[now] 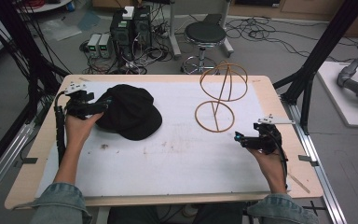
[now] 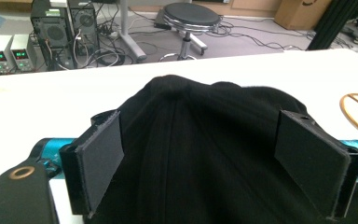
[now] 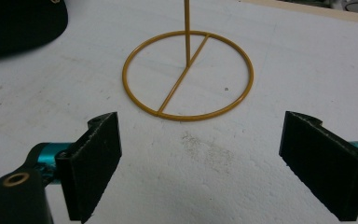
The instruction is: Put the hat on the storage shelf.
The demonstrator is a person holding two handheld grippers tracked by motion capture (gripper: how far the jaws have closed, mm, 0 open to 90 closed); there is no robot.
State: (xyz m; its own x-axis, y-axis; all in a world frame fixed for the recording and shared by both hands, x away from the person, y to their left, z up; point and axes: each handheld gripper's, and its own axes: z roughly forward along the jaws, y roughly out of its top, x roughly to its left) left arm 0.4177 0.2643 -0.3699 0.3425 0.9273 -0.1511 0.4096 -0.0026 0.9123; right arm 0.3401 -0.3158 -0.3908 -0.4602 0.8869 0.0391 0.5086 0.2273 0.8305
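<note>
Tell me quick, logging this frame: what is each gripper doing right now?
Left gripper: open, jaws either side of the black cap, not closed on it.
Right gripper: open, holding nothing, facing the wire hat stand.

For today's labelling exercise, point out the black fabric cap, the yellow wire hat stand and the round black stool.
black fabric cap [image 1: 128,112], high view, on its crown.
yellow wire hat stand [image 3: 187,115], right gripper view, on its base ring.
round black stool [image 1: 205,32], high view, on its seat.

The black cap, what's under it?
The black fabric cap lies on the white table cover. Whatever might sit beneath the cap is hidden by its cloth.
</note>
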